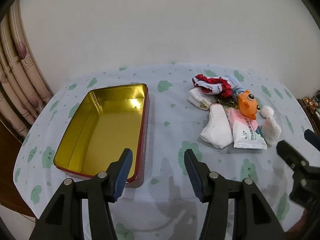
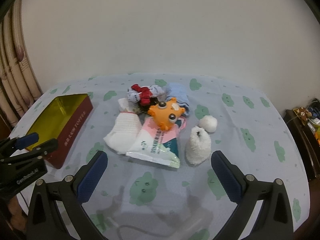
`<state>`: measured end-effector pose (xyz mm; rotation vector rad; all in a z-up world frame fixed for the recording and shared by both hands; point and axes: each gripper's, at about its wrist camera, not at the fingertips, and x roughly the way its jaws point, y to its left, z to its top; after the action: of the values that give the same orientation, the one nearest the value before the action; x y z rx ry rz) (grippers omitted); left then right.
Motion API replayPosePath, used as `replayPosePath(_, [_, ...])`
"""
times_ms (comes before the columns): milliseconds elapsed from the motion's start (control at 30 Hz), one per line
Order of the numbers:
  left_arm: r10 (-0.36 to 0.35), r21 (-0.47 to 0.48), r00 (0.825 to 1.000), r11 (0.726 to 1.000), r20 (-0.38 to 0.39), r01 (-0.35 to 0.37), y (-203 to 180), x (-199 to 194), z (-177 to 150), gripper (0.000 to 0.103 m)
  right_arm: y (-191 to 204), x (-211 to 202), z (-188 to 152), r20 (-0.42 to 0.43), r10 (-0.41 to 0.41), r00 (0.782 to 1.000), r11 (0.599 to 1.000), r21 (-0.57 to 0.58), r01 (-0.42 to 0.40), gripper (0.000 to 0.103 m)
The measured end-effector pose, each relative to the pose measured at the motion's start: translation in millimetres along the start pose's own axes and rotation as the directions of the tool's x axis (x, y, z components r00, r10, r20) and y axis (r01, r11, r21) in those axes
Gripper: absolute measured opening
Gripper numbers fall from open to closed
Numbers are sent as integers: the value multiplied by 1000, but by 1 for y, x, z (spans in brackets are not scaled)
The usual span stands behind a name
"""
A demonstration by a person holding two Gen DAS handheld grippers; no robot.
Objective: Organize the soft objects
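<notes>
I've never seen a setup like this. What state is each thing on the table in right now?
Tin box: open, empty, no lid in view.
Left hand-held gripper: open, holding nothing.
Right hand-held gripper: open, holding nothing.
Wipes packet: lying flat, sealed.
White sock: lying flat.
Orange toy: resting on the pile.

gold-lined red tin (image 1: 104,124), orange toy (image 2: 166,114), green-patterned tablecloth (image 2: 240,120)

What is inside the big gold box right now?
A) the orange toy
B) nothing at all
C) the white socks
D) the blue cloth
B: the gold box shows only its bare shiny floor, while the orange toy, white socks and blue cloth lie in the pile on the tablecloth.
</notes>
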<state>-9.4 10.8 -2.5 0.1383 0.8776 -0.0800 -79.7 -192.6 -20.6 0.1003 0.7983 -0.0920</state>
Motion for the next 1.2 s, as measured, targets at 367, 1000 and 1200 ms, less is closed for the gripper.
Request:
replayPosePath(367, [10,48,999,999,-35,-8,-7,25,-2,55,-55,35,-2,-79,-76,994,996,34,79,81])
replayPosePath(1000, [-100,110,990,988,-103,111,-34,66,14,55,-73,115,3,-188,-49,981,998,28,55,43])
replayPosePath(1200, [-188,107,973,973,-137,204,-52,78,27,55,-80,117,2,-191,-55,980,998,31,61,35])
